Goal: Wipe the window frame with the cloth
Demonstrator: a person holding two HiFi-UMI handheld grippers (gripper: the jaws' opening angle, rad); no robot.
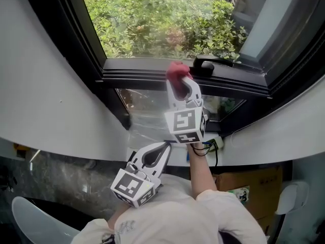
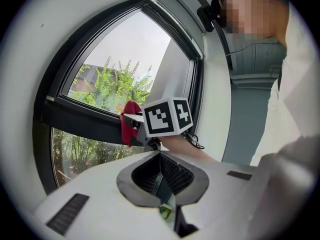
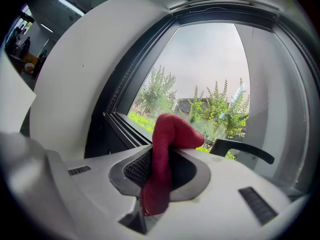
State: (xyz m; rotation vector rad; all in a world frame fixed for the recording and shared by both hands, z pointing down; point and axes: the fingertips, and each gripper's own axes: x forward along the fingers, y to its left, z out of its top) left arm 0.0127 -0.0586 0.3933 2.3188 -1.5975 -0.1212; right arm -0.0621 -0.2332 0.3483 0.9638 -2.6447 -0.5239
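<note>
A red cloth (image 1: pixel 176 73) is bunched between the jaws of my right gripper (image 1: pixel 179 84), which is shut on it. The cloth's tip rests at the dark horizontal bar of the window frame (image 1: pixel 137 68), just left of the black window handle (image 1: pixel 210 64). In the right gripper view the cloth (image 3: pixel 167 134) folds over the jaws, with the frame (image 3: pixel 117 126) and the handle (image 3: pixel 245 149) beyond it. My left gripper (image 1: pixel 163 147) hangs lower, near the body, shut on nothing. Its own view shows the jaws (image 2: pixel 160 170) together, with the cloth (image 2: pixel 130 123) against the frame (image 2: pixel 75 118) ahead.
A white wall (image 1: pixel 51 85) curves along the left of the window. Green shrubs (image 1: pixel 152 24) lie outside the glass. A lower glass pane (image 1: pixel 147 113) sits under the bar. A cardboard box (image 1: pixel 249 179) stands at the lower right.
</note>
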